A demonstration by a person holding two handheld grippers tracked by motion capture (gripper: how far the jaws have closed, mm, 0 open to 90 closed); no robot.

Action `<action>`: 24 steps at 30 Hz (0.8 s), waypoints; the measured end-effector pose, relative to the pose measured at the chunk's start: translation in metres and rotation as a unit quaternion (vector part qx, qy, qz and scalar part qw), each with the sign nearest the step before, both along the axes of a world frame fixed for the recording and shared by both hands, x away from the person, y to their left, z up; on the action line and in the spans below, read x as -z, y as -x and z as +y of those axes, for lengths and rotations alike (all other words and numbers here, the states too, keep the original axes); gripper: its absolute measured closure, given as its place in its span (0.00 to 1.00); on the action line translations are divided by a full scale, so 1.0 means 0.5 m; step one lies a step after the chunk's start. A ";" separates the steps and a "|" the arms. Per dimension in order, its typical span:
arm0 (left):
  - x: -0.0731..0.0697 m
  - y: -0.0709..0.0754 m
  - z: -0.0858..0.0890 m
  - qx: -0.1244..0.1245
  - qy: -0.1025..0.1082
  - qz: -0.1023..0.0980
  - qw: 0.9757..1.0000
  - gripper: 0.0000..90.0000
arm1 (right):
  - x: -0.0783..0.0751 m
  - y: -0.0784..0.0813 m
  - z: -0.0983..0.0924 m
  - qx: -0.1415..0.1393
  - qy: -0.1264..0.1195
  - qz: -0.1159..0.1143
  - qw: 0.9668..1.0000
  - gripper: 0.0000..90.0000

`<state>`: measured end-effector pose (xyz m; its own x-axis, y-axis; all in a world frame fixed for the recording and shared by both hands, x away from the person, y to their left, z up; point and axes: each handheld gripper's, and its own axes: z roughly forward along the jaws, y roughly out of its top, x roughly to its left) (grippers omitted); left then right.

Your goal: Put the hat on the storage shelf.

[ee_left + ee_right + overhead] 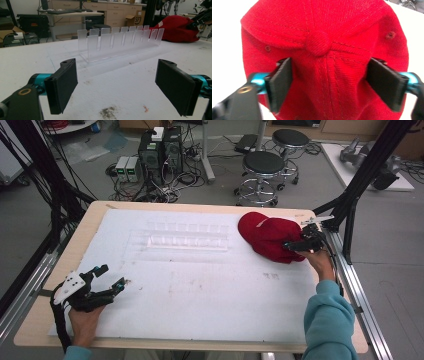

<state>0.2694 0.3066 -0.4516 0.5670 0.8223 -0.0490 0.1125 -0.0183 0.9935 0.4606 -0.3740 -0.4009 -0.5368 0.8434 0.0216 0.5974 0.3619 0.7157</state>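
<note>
Red cap between my right tongs

Red cap [324, 50] lies crown-up between my right tongs [329, 82], jaws spread wide along its sides, top button just ahead. My left tongs [116, 86] gape empty over bare white table [200, 295]; the clear rack [120, 41] stands lengthwise ahead.

Red twill-cloth cap [324, 50], frosted clear-plastic rack [120, 42]

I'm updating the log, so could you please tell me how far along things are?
Nothing looks finished: the clear slotted rack stands empty. In hand, the right gripper straddles the red cap, fingers open, not yet clamped. The left gripper waits open. Gripping and moving the cap likely remain.
</note>
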 end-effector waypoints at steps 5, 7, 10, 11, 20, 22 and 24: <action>0.000 0.000 0.000 -0.001 0.000 0.001 1.000 0.20 | 0.003 0.001 0.003 0.012 0.004 0.001 1.000 0.69; 0.000 0.000 0.001 -0.001 0.000 0.000 1.000 0.20 | 0.002 0.002 0.005 0.013 0.011 0.001 1.000 0.73; 0.000 0.000 0.001 -0.001 0.000 0.000 1.000 0.20 | 0.000 0.003 0.007 0.019 0.011 0.005 1.000 0.79; 0.000 0.000 0.000 -0.001 0.001 0.001 1.000 0.20 | 0.000 0.003 0.005 0.024 0.003 0.010 1.000 0.79; 0.000 0.000 0.000 -0.001 0.001 0.000 1.000 0.20 | -0.004 0.005 0.007 0.032 -0.005 0.007 0.999 0.83; 0.000 0.000 0.000 -0.001 0.001 0.001 1.000 0.20 | -0.006 0.006 0.007 0.022 -0.010 0.009 1.000 0.95; 0.000 0.000 0.000 -0.001 0.001 0.001 1.000 0.20 | -0.012 0.011 0.012 0.019 0.003 0.001 1.000 0.96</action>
<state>0.2694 0.3068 -0.4517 0.5659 0.8229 -0.0505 0.1136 -0.0171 0.9934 0.4553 -0.3681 -0.3949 -0.5044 0.8633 0.0174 0.6118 0.3430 0.7128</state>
